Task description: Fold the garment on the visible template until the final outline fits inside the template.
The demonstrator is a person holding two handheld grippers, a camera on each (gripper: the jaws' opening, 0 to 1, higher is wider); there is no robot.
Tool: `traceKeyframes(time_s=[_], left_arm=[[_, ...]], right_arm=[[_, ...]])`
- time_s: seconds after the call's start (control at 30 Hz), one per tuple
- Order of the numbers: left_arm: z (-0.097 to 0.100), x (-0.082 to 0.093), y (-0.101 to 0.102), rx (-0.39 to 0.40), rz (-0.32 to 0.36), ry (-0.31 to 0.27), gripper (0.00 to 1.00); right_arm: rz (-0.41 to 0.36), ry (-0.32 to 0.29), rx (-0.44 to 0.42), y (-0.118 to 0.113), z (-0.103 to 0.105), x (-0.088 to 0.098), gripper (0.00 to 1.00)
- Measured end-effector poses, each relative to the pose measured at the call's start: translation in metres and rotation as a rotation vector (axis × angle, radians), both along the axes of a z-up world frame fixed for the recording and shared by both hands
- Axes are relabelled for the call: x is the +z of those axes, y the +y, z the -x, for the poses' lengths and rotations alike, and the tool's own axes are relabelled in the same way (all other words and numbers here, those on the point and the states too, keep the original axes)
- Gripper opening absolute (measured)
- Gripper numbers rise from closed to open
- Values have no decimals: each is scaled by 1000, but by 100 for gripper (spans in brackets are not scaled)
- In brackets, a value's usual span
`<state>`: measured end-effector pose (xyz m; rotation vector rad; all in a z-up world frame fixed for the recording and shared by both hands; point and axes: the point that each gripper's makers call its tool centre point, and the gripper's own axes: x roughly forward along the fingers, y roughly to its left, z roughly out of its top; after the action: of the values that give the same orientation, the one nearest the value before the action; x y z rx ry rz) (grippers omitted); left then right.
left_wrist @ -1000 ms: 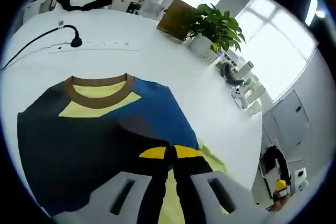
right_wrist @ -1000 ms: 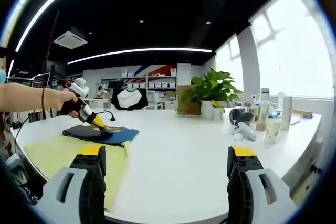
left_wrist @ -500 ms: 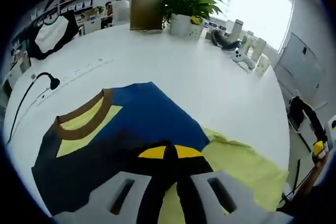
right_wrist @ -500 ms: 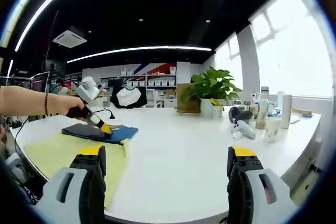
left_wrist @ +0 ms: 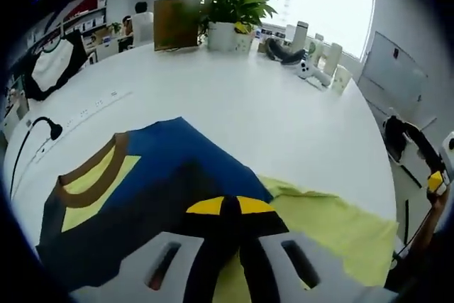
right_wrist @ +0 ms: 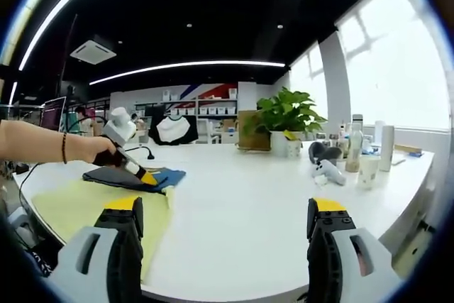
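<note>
Garment: we see a folded shirt (left_wrist: 152, 189) in dark grey and blue with a brown collar band and yellow lining, lying on the white table (left_wrist: 284, 125). In the right gripper view it is a low, flat dark-and-blue bundle (right_wrist: 131, 177) at the far left of the table.

Template: a yellow-green sheet (left_wrist: 333, 228) lies flat on the table. The shirt's near part overlaps it, while the collar end lies on bare table beyond it (as far as the left gripper view lets us judge). In the right gripper view the sheet (right_wrist: 85, 211) spreads from under the shirt towards the table's near edge.

Left gripper: our left gripper (left_wrist: 228, 207) has its 2 yellow-tipped jaws pressed together at the shirt's near edge. We cannot tell whether cloth is pinched between them. From the right gripper view we see it (right_wrist: 147, 177) held in a hand (right_wrist: 99, 150), tip down on the shirt.

Right gripper: our right gripper (right_wrist: 225, 214) hangs above the near table edge, well apart from the shirt, its 2 jaws spread wide with nothing between them.

Surroundings: a potted plant (left_wrist: 230, 5) stands at the far side of the table, with a group of bottles and cups (left_wrist: 312, 51) near it. A black cable (left_wrist: 39, 136) runs across the table beyond the collar.
</note>
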<state>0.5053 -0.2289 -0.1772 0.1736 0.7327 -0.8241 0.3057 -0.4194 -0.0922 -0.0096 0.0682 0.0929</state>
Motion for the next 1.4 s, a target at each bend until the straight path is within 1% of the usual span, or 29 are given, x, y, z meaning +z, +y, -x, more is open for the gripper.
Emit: traceKeyframes(time_s=[0.17,0.3,0.37,0.43,0.47,0.5,0.53,0.57,0.6,0.63,0.67,0.7,0.8,0.83,0.87,0.9,0.97,1.03,1.07,1.1,1.13,1.17,1.2,1.23,1.27,1.3,1.33,1.37,1.4], left_arm=[[1,-6,-4,-5,13,7,4],[0,-5,-6,12,65,21,4],[0,-4,-7,23,101,33,4],[2,-2,-9,47,167,70,5],[4,1,-12,48,227,94,5],[4,5,-14,53,274,106,4],[8,11,-17,61,352,148,4],[10,17,-18,74,405,165,5],[11,22,-19,62,448,161,5],[12,25,-18,49,460,151,5],[12,30,-15,46,471,125,5],[12,40,-13,28,505,86,6],[13,60,-2,35,585,40,6],[14,63,0,34,595,36,6],[16,68,6,36,608,23,6],[17,72,11,36,604,-2,6],[19,84,25,14,581,-93,6],[21,96,39,8,556,-171,6],[19,101,44,4,545,-200,7],[21,109,50,-5,536,-244,7],[22,115,55,-6,538,-272,8],[26,121,61,-7,535,-293,10],[29,125,67,1,525,-312,11],[28,131,77,57,519,-380,11],[31,132,81,62,496,-413,14],[33,134,87,88,493,-436,15],[35,135,89,94,501,-441,16],[42,136,91,90,524,-429,16],[46,136,93,96,539,-415,16]], right_arm=[[-1,7,4,1,-1,-3,99],[2,10,4,1,-1,-4,99],[2,14,5,1,-1,-5,99],[2,15,7,2,-1,-5,99],[3,16,7,2,-1,-5,99],[3,16,6,1,-1,-5,99],[2,13,6,1,-1,-4,99],[-6,0,3,1,-1,-2,99],[-32,-35,-8,-1,-1,5,99],[-35,-44,-2,0,1,7,99],[-34,-43,2,0,1,8,99],[-33,-42,2,1,1,8,99],[-19,-45,6,4,-1,8,99],[-18,-48,12,6,-1,9,99],[-15,-64,22,9,-2,11,99],[2,-93,29,11,-2,16,99],[53,-79,30,15,-2,14,99],[48,-84,37,19,-2,15,99],[40,-90,46,20,-2,16,99],[15,-96,69,24,-2,17,99],[-8,-100,79,25,-2,17,99],[-11,-104,81,25,-2,18,99],[-8,-106,80,25,-3,18,99],[11,-104,79,26,-3,17,99],[23,-105,75,27,-3,18,99],[42,-112,74,27,-3,19,99],[74,-97,74,28,-3,18,99],[77,-79,71,29,-3,15,99],[67,-82,73,30,-4,15,99]])
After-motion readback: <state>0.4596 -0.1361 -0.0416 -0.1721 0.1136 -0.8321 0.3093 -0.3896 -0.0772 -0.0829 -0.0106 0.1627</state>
